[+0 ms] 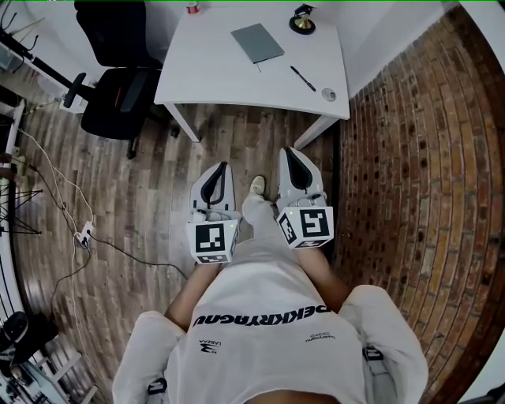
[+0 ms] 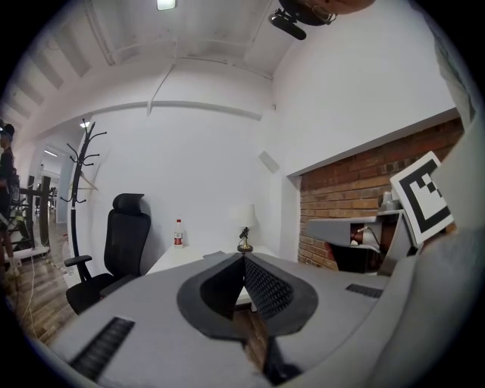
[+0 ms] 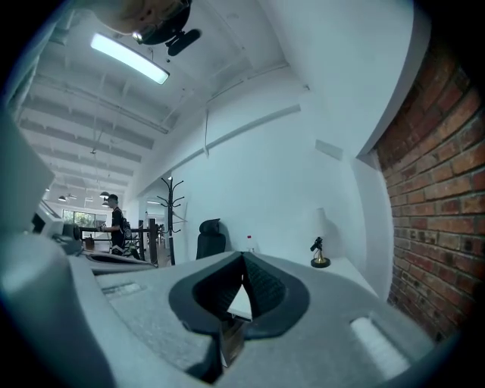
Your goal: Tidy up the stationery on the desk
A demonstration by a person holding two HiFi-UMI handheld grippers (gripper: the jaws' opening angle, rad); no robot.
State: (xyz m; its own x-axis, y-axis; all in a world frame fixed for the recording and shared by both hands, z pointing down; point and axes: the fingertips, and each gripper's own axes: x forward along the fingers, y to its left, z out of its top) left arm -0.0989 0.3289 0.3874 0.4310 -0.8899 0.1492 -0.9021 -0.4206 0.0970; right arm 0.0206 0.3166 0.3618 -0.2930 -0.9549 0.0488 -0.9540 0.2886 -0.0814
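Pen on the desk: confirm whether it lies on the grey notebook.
No, the pen lies on the bare desk, apart from the notebook.

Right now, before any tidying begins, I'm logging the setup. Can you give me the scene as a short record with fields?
Desk: white desk, ahead of the person, neither gripper near it
On desk: grey notebook, black pen, small round object, ornament on a gold base, bottle at the far edge
Beside desk: black office chair
Left gripper: jaws together, nothing between them
Right gripper: jaws together, nothing between them
Task state: stationery not yet touched
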